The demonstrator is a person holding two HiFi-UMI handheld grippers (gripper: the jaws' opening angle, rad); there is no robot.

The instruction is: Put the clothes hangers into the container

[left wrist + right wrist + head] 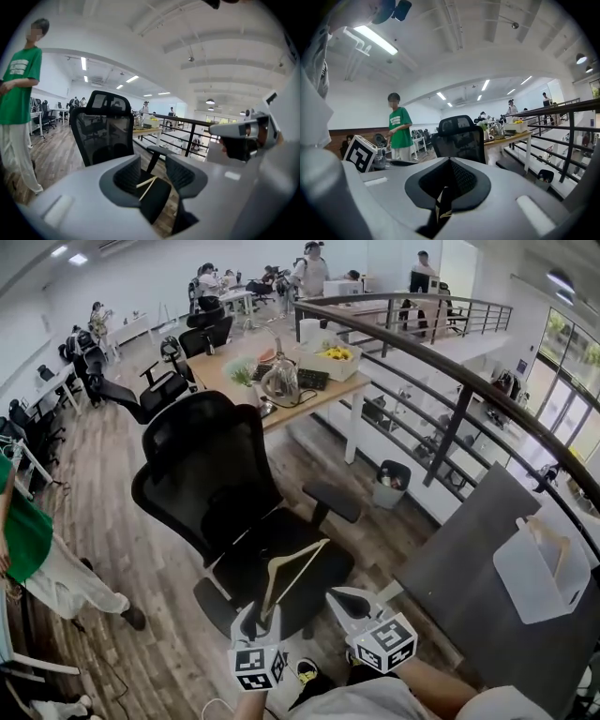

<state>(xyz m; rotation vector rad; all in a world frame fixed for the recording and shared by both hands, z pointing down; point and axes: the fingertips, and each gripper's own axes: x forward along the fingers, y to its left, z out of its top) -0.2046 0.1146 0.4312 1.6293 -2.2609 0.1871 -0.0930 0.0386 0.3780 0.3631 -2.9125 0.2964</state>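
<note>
Left gripper point(258, 617): my jaws apart, nothing between the pads. Right gripper point(345, 600): jaws together, empty. One wooden hanger point(292, 570) lies on the black chair point(211, 474) seat just ahead. The white container point(534, 585) on the grey table point(459, 577) holds a second hanger point(555, 542).

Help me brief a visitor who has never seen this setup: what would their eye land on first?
The big black office chair fills the middle of the head view, with a pale wooden hanger lying on its seat. At the right, a white container stands on a grey table, with another hanger showing at its top.
</note>
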